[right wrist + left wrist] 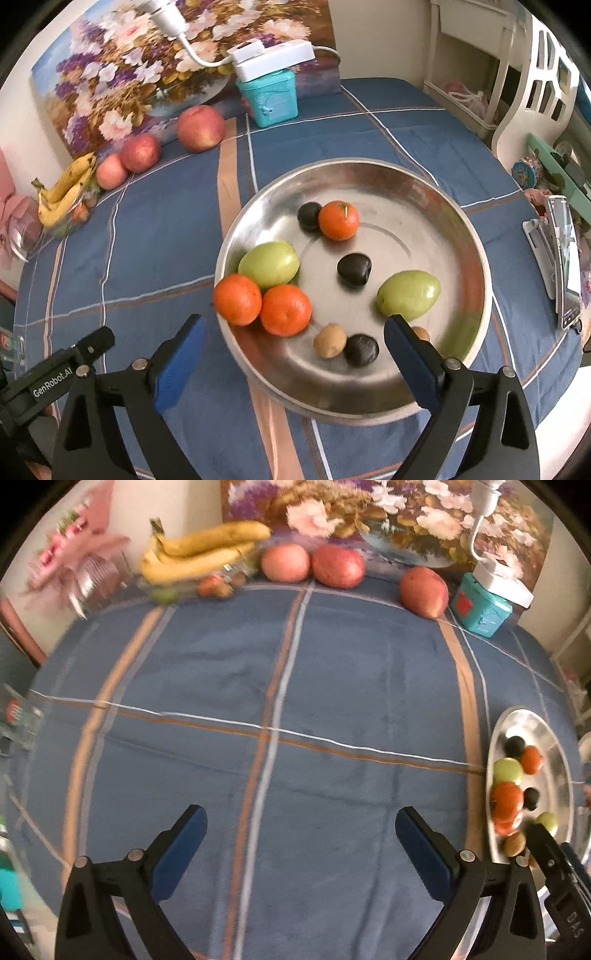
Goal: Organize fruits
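Both grippers hang released and empty over the blue plaid tabletop [332, 672], the right gripper [295, 354] poised above the near rim of a steel dish [461, 236] holding oranges, green fruits and small dark ones, the left gripper [301, 834] just left of that dish. The orange [237, 299] riding the dish's left rim could likely roll out if a jaw nudges it.

A home, likely a dining corner: a table under a blue plaid tablecloth [155, 236], a flower painting [122, 74] leaning on the wall at 11 o'clock, a white chair [535, 107] at 2 o'clock, and bananas [199, 552] with apples [284, 562] at 12 o'clock.
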{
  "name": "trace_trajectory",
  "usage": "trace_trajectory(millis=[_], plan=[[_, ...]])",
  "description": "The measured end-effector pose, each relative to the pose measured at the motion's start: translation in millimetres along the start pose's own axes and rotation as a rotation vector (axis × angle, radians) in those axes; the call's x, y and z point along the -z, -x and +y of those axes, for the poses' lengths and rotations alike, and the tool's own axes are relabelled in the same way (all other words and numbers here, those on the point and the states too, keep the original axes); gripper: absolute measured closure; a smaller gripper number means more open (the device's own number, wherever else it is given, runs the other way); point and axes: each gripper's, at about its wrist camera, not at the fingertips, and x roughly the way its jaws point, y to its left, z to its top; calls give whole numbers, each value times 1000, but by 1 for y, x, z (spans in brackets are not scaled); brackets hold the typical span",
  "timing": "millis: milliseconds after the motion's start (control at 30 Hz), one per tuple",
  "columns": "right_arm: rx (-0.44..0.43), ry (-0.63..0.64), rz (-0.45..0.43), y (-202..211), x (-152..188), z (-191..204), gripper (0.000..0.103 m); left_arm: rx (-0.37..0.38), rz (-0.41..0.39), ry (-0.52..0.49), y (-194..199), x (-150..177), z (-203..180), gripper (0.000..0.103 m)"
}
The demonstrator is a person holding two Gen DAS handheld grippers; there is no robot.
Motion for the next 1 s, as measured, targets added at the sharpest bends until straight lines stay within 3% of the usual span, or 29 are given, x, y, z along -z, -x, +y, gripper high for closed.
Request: trace_trajectory(millis=[133, 233, 600, 1000], plan=[[5, 17, 7, 6, 9, 1, 7, -122, -38, -49, 17, 9, -2, 0], [12, 25, 8, 12, 15, 1, 7, -168, -42, -78, 25, 16, -3, 0], [19, 46, -12, 33, 34, 4, 7, -133, -10, -69, 39, 40, 13, 0], [24, 73, -22, 37, 37, 14, 7, -107, 27, -35, 35, 40, 21, 0]])
